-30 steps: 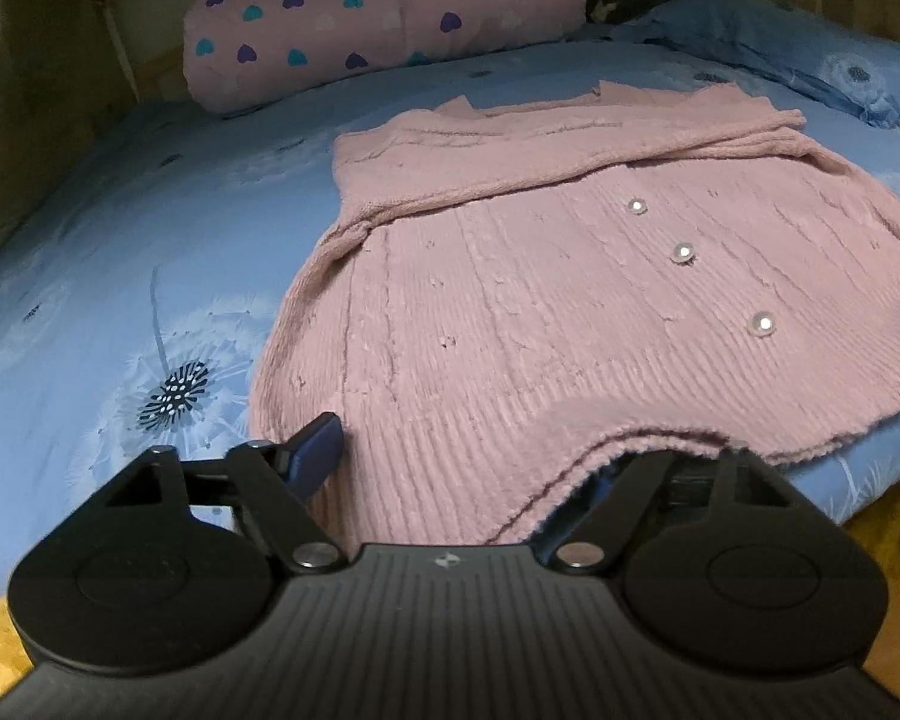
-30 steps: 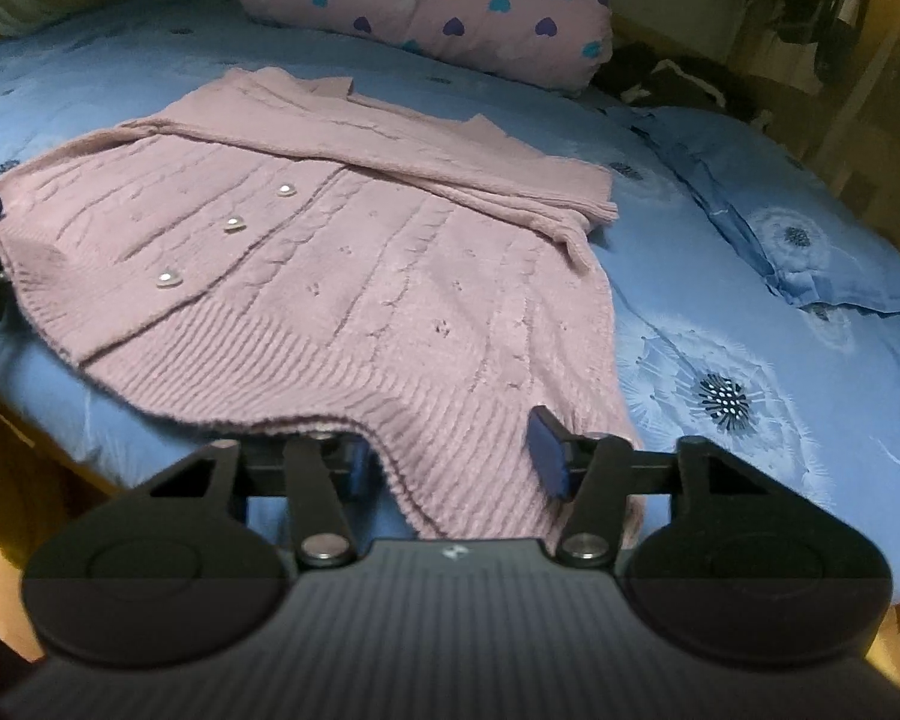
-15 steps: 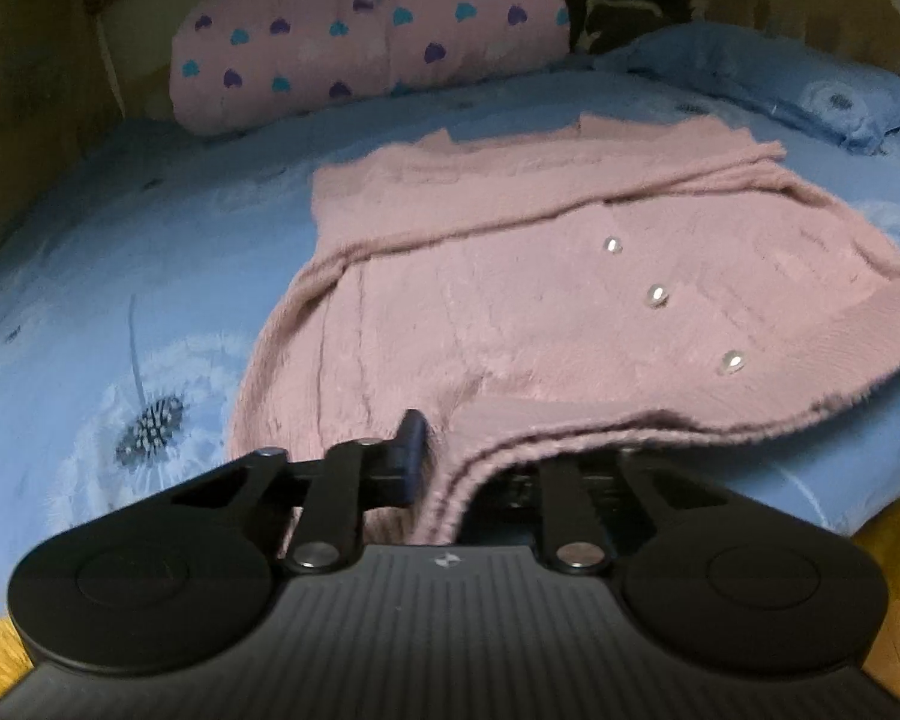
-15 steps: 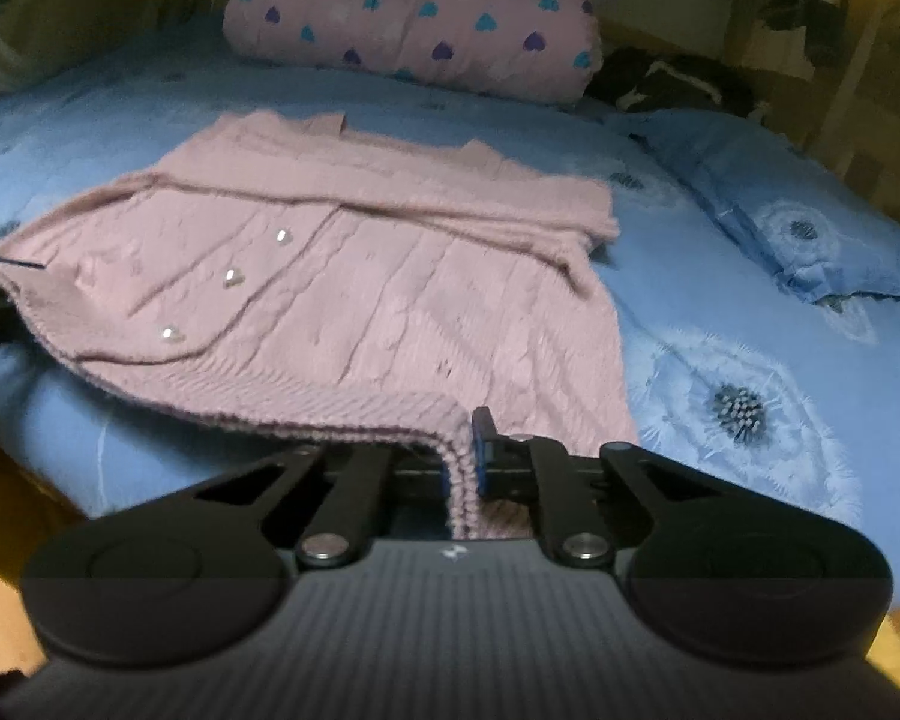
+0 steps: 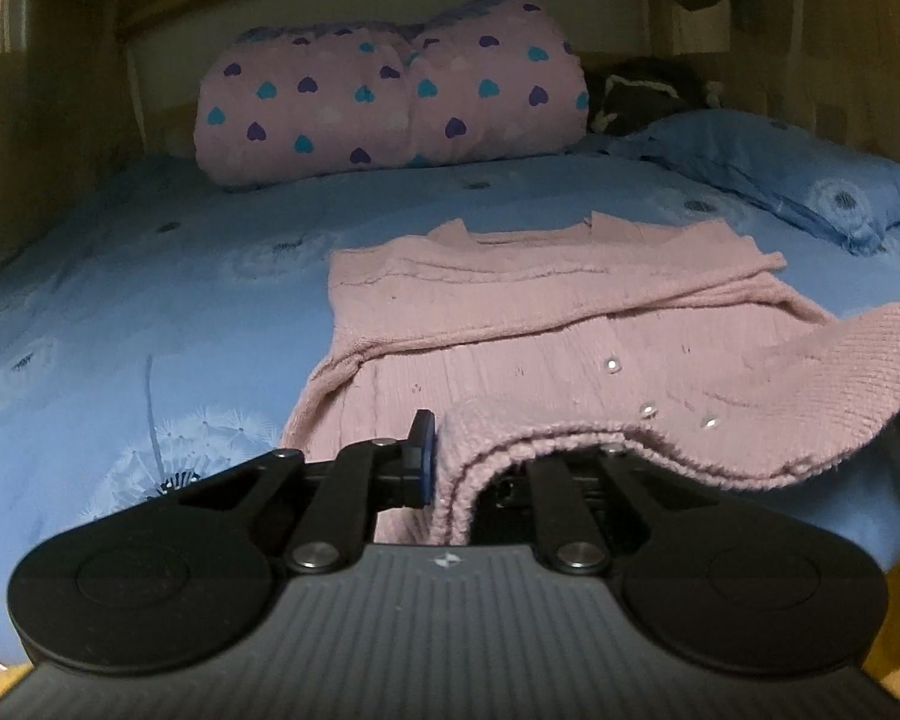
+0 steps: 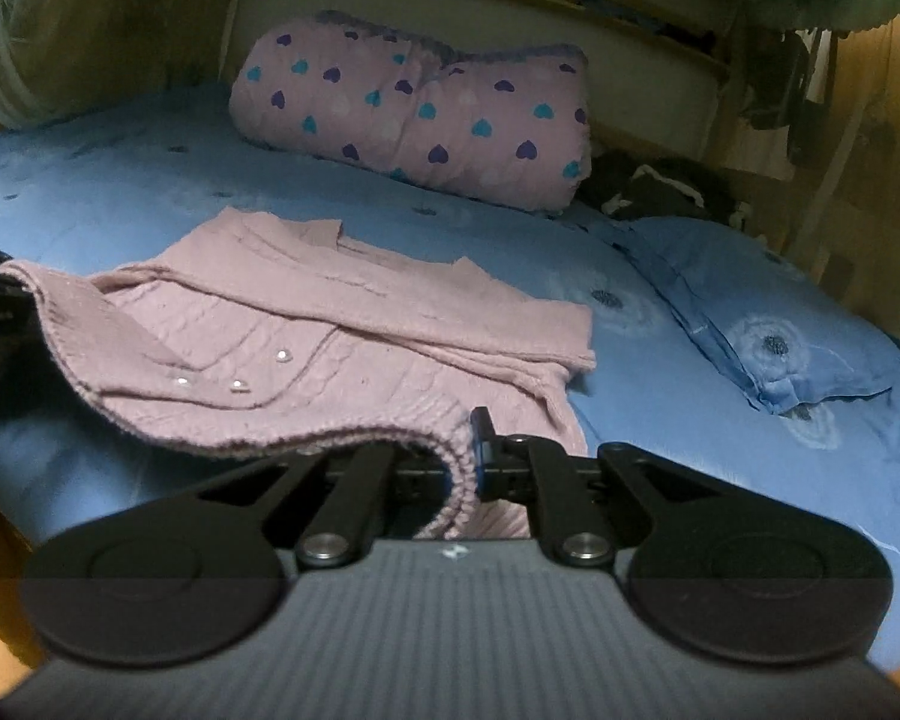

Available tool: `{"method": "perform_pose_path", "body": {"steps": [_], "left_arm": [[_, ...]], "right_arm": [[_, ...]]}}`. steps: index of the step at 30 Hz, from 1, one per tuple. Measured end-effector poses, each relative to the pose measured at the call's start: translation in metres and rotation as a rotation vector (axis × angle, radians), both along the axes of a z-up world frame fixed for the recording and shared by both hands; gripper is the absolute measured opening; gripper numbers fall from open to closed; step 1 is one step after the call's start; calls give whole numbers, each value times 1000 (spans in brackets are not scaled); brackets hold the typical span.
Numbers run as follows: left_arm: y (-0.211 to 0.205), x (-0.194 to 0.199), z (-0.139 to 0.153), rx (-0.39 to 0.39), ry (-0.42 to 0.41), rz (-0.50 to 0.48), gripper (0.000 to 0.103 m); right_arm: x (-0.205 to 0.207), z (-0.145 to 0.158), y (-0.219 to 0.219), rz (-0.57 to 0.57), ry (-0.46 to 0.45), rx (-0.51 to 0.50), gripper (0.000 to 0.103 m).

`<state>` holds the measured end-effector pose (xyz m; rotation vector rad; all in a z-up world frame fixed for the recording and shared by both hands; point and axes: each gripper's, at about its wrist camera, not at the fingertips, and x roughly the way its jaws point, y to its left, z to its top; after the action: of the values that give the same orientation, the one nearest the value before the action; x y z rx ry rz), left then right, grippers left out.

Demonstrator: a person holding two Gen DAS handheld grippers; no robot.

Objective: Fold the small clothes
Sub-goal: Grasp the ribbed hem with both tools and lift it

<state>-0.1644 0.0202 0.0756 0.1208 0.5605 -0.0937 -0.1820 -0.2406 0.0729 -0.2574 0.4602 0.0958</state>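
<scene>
**Hem gripped at both corners, bottom fold about to start**

Cardigan [image 5: 570, 348], pink cable knit with pearly buttons, lies on the blue dandelion-print bed [image 5: 150, 276], its ribbed hem at the near edge. The sleeves already look folded across the chest, so I judge the first stage done. My left tongs [image 5: 450, 468] have just been closing and are now pinched tight on the near-left hem corner; my right tongs [image 6: 465, 456] have likewise just been closing and are clamped on the near-right hem corner. Between the two grips the hem sags in a shallow arc, clear of the sheet. What remains, as I read it, is to carry the hem to the far side toward the collar, lay it down, and perhaps fold once more. Heart-print quilt [image 6: 414, 120] and blue pillow [image 6: 768, 336] sit well beyond.
</scene>
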Motion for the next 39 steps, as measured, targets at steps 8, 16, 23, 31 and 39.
{"method": "perform_pose_path", "body": {"steps": [8,16,23,31,39], "left_arm": [[2,13,14,-28,-19,10,9],[0,41,45,-38,-91,9,8],[-11,78,69,-15,-135,7,8],[-22,127,96,15,-208,12,7],[-28,189,101,0,-197,24,7]], "right_arm": [[11,15,-1,9,-43,33,8],[32,35,4,16,-111,27,8],[60,48,1,-1,-169,32,8],[92,64,1,-23,-238,-7,8],[135,64,6,-87,-287,-49,8]]}}
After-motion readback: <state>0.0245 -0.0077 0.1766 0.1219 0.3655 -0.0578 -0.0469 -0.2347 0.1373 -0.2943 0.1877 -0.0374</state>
